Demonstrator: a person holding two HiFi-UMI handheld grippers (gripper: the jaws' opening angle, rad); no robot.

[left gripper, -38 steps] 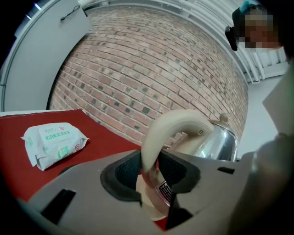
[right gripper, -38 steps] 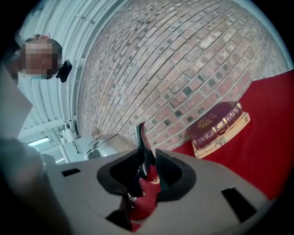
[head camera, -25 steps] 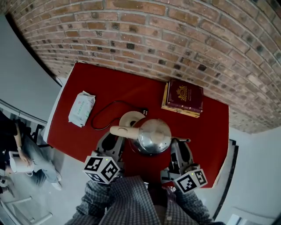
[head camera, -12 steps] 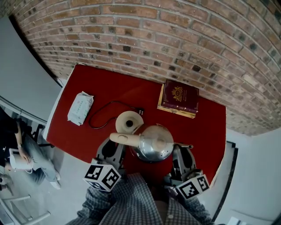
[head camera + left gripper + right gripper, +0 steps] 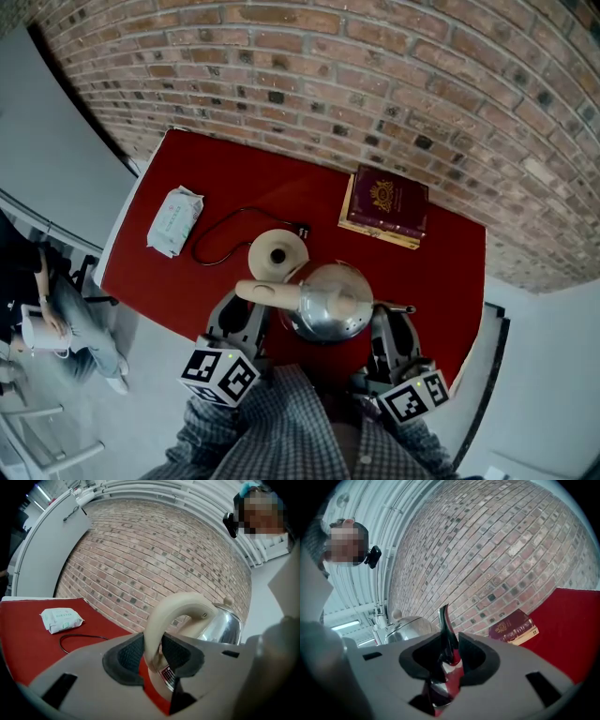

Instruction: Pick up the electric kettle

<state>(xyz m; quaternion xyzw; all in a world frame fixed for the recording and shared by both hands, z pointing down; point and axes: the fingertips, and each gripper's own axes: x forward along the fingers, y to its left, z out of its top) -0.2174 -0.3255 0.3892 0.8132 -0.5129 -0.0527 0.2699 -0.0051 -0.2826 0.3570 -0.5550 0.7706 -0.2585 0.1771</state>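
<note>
I see a red table (image 5: 178,291) backed by a brick wall (image 5: 375,84) at 12 o'clock; a maroon book (image 5: 386,204) with a gold crest lies flat at 2 o'clock; a white wipes packet (image 5: 174,220) lies at 10 o'clock; a round cream power base (image 5: 277,254) sits near the centre, its black cord (image 5: 220,236) looping toward the packet; off the table at 8 o'clock, a seated person (image 5: 66,314) holds a white cup (image 5: 33,336).

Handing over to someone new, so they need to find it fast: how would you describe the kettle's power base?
On the red table against the brick wall, look near the middle, just beyond the shiny kettle. The base is a flat cream disc with a dark centre. It alone is round and flat, with a black cord looping off toward the white packet.
</note>
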